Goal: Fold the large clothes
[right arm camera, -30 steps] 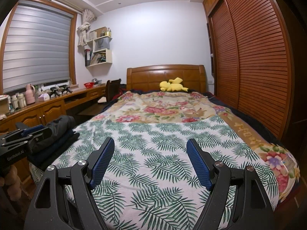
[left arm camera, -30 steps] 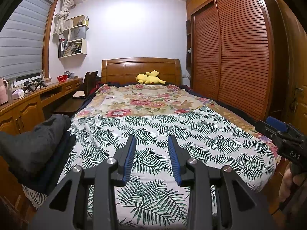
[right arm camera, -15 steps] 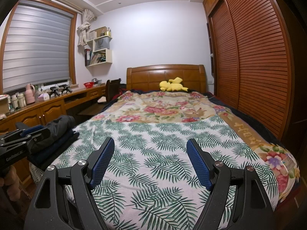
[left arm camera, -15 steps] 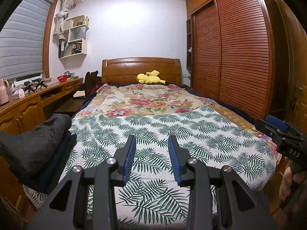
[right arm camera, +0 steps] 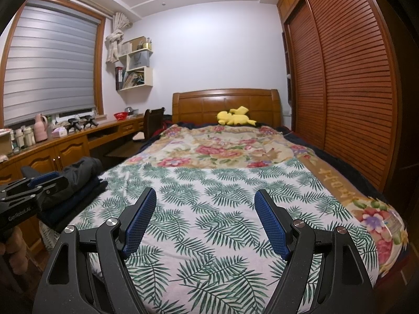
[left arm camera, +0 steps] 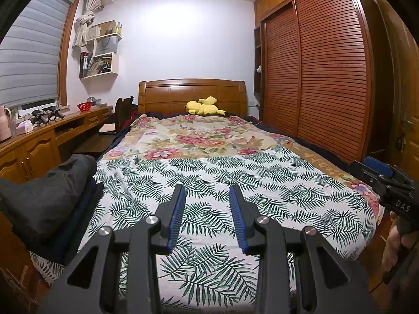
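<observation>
The dark clothes sit in a stack at the near left corner of the bed, at about nine o'clock from the left hand-held gripper; a grey garment lies on top of navy pieces, and in the right wrist view the same pile shows at nine o'clock behind the other tool; its long axis seems to run along the bed's left edge, toward the headboard at twelve o'clock, though which end is collar or hem I cannot tell; the pile overhangs the mattress edge slightly, so a careless pull from one side could drag the whole stack off toward the floor, or lift several layers at once instead of the top garment alone; a pinch on a thick fold might also slip, since the fabric looks bulky; the left hand-held gripper is released, its blue pads parted with a moderate gap and nothing between them, hovering over the palm-leaf sheet; the right hand-held gripper is released too, spread wider and empty, above the same sheet at mid-bed; further out, a floral quilt covers the far half, a yellow plush toy rests by the headboard, a wooden bench runs along the left wall at ten o'clock, and slatted wardrobe doors stand at two o'clock.
</observation>
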A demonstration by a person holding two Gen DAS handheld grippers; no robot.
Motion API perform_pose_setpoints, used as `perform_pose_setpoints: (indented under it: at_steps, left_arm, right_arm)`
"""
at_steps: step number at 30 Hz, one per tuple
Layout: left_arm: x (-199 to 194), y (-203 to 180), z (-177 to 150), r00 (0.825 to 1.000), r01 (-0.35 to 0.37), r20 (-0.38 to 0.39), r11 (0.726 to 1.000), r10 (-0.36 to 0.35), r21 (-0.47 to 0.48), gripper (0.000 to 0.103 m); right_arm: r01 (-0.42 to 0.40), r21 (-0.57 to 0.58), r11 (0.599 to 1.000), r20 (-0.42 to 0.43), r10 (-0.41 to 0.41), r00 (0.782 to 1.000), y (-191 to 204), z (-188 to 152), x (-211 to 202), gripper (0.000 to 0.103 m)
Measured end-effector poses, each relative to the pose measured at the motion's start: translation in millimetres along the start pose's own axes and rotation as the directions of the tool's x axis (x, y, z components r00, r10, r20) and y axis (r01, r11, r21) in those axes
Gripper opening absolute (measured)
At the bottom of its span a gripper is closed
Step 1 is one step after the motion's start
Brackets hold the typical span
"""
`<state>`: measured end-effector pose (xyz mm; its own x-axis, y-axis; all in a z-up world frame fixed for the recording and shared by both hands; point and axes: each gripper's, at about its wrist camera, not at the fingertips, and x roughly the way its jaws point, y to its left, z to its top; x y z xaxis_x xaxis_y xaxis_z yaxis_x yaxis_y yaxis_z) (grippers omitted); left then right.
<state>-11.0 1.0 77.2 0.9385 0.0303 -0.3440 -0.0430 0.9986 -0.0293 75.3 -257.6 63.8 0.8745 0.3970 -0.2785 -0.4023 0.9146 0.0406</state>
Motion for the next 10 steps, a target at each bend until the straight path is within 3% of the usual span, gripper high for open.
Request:
perform_pose_setpoints:
  at_steps: [10]
  left_arm:
    - [0.4,-0.3,-0.1,1.0,-0.003,0.005,1.0,0.003,0.003,0.034]
  right_arm:
    - [0.001,0.001,1.0,0.001,-0.001,1.0,0.5,-0.3,-1.0,0.079]
